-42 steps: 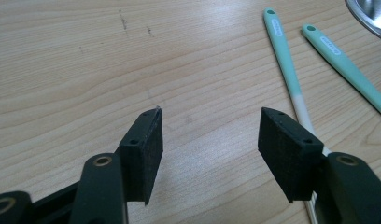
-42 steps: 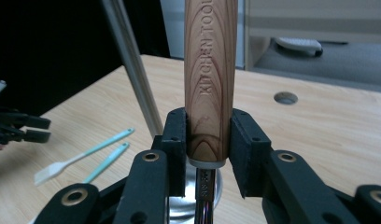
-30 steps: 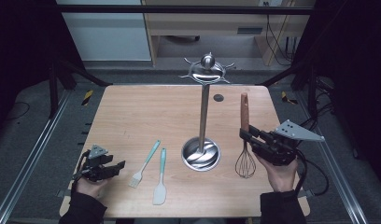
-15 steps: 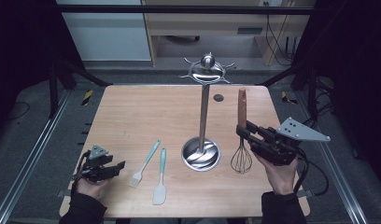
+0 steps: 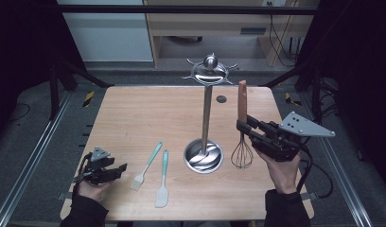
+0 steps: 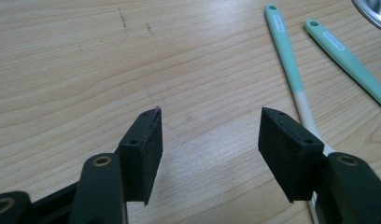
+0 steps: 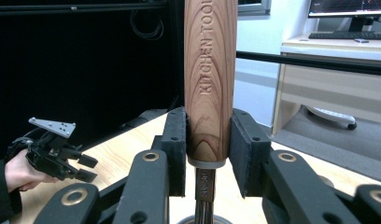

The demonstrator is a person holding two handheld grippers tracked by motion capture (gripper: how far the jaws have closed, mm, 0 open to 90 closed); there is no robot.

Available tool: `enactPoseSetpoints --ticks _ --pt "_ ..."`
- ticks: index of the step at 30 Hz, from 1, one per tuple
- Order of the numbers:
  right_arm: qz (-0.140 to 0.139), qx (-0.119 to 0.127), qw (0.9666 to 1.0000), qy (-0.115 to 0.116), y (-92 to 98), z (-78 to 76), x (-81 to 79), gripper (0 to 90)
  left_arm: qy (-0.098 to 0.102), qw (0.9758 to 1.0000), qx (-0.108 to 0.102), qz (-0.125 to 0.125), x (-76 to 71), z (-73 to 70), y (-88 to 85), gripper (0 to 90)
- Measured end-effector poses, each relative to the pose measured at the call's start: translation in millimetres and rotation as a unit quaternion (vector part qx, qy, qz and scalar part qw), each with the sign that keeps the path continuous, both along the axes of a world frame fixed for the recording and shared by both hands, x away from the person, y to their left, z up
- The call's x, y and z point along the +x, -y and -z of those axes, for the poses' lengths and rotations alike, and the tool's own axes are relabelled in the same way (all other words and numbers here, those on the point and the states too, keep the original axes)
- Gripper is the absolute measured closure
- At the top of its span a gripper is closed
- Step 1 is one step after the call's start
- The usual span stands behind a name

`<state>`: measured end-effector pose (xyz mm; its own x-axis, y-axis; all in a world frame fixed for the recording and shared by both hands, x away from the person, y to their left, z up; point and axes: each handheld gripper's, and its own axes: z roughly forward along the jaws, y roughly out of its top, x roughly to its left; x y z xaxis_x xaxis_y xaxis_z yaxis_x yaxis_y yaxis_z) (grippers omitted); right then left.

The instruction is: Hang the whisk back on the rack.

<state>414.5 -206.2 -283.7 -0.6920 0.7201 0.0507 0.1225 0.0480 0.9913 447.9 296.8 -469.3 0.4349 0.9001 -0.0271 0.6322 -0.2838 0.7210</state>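
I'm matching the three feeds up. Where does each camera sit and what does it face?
High view: above the near edge, facing the table; both forearms, left gripper, right gripper.
Left gripper view: on the left gripper, facing the tabletop.
Right gripper view: on the right gripper, facing the whisk.
Shared: whisk, left gripper.

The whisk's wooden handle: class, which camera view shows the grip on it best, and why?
The right gripper view: the whisk's wooden handle stands upright, close up, with both pads of the right gripper pressed against it. The high view shows the whole whisk, small, held upright; the grip is harder to read there.
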Motion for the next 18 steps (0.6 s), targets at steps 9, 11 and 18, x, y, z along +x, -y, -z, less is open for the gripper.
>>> enactPoseSetpoints --ticks 9,11,18 --pt "-0.002 -0.009 1.0000 0.000 -9.0 -0.4 9.4 69.4 0.001 1.0000 -0.001 -0.001 0.0 -0.1 -0.2 39.4" --pt "0.000 -0.009 1.0000 -0.002 -10.1 0.6 12.3 69.4 0.002 1.0000 -0.001 -0.002 -0.1 0.0 -0.2 39.4" --pt "-0.012 -0.006 0.9999 -0.009 -12.9 3.8 18.6 69.3 0.001 1.0000 0.000 -0.001 0.1 0.1 -0.2 39.4"
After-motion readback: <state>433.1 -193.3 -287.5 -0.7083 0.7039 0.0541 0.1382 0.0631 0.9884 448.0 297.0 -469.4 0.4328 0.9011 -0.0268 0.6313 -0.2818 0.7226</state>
